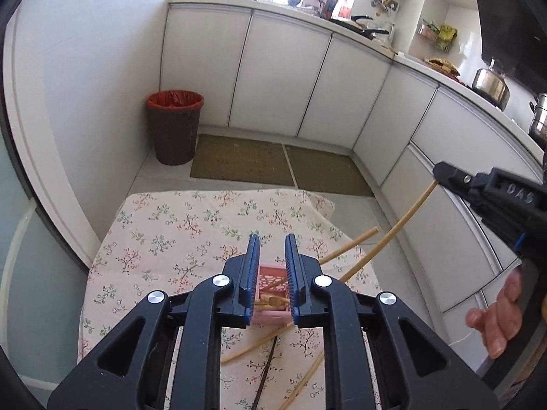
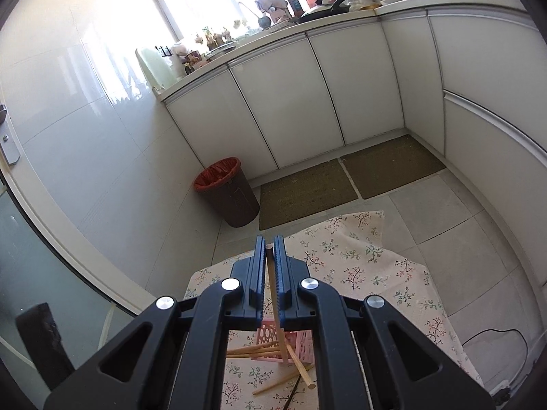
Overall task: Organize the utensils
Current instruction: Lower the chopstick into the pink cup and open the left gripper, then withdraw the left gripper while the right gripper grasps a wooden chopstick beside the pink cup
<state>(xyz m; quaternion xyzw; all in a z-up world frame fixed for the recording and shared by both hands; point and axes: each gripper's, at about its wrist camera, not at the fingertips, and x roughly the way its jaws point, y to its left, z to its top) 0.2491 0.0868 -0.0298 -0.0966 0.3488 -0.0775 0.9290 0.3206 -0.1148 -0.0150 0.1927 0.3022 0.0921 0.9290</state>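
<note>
A pink perforated utensil holder (image 1: 270,307) stands on the floral tablecloth (image 1: 171,239) with several wooden chopsticks in it. My left gripper (image 1: 271,263) is shut on the holder's sides. My right gripper (image 2: 270,266) is shut on one wooden chopstick (image 2: 277,314), held above the holder (image 2: 297,345) with its lower end reaching into it. In the left wrist view the right gripper (image 1: 444,174) is at the right, the chopstick (image 1: 393,229) slanting down to the holder. Loose chopsticks (image 2: 283,381) lie on the cloth beside the holder, one of them dark.
A brown bin with a red liner (image 1: 174,126) stands on the floor by the wall. White cabinets (image 1: 280,75) and two green mats (image 1: 239,164) lie beyond the table. The table's far edge (image 1: 222,193) is close ahead.
</note>
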